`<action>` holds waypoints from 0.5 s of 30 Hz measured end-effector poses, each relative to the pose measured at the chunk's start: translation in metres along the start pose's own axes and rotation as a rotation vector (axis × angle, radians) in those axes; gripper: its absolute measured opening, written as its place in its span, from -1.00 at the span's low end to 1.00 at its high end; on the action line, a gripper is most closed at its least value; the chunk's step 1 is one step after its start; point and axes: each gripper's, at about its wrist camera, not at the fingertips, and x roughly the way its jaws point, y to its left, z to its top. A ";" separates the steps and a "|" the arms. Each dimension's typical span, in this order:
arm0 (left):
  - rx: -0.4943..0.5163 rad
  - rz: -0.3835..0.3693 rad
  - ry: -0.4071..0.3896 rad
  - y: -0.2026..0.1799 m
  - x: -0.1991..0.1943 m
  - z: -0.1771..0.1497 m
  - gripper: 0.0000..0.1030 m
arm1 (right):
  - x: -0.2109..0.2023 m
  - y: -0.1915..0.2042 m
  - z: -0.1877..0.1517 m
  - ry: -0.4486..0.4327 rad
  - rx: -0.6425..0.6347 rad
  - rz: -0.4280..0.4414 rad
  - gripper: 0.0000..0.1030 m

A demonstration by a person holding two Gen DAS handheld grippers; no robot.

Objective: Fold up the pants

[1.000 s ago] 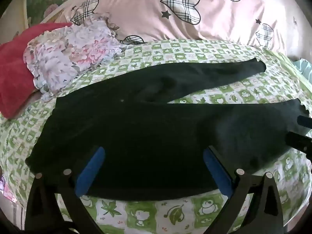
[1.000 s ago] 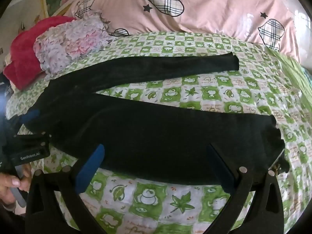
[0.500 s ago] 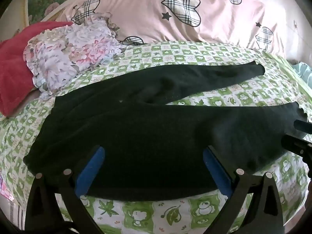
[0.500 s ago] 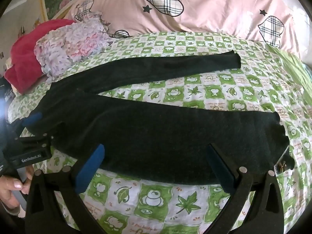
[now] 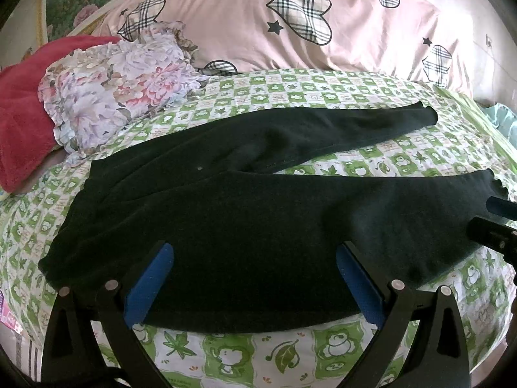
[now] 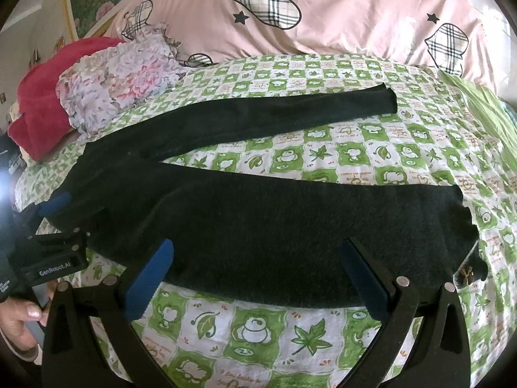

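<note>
Black pants (image 5: pixel 245 226) lie spread flat on the bed, waist to the left and both legs running right, the far leg (image 5: pixel 339 126) angled away from the near one. My left gripper (image 5: pixel 255 278) is open, its blue pads over the near edge of the pants by the waist end. My right gripper (image 6: pixel 258 274) is open over the near leg (image 6: pixel 290 226), close to the frilled cuff (image 6: pixel 465 223). The right gripper also shows at the right edge of the left wrist view (image 5: pixel 497 226). The left gripper shows at the left in the right wrist view (image 6: pixel 55 252).
The bed has a green and white checked sheet (image 6: pixel 355 152). A floral ruffled cloth (image 5: pixel 122 84) and a red blanket (image 5: pixel 22 113) lie at the back left. A pink duvet with plaid hearts (image 5: pixel 290 22) is piled along the back.
Both grippers have drawn slightly back and up, so the pants sit a little lower and more of the sheet shows. The pants have not moved.
</note>
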 end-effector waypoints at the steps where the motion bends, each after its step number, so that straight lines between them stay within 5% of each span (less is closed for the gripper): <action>1: 0.001 0.001 -0.001 0.000 0.000 0.000 0.97 | 0.000 0.000 0.000 0.002 0.000 0.000 1.00; 15: -0.001 -0.001 0.002 0.000 0.001 0.000 0.97 | 0.002 -0.003 -0.001 0.004 0.011 0.001 1.00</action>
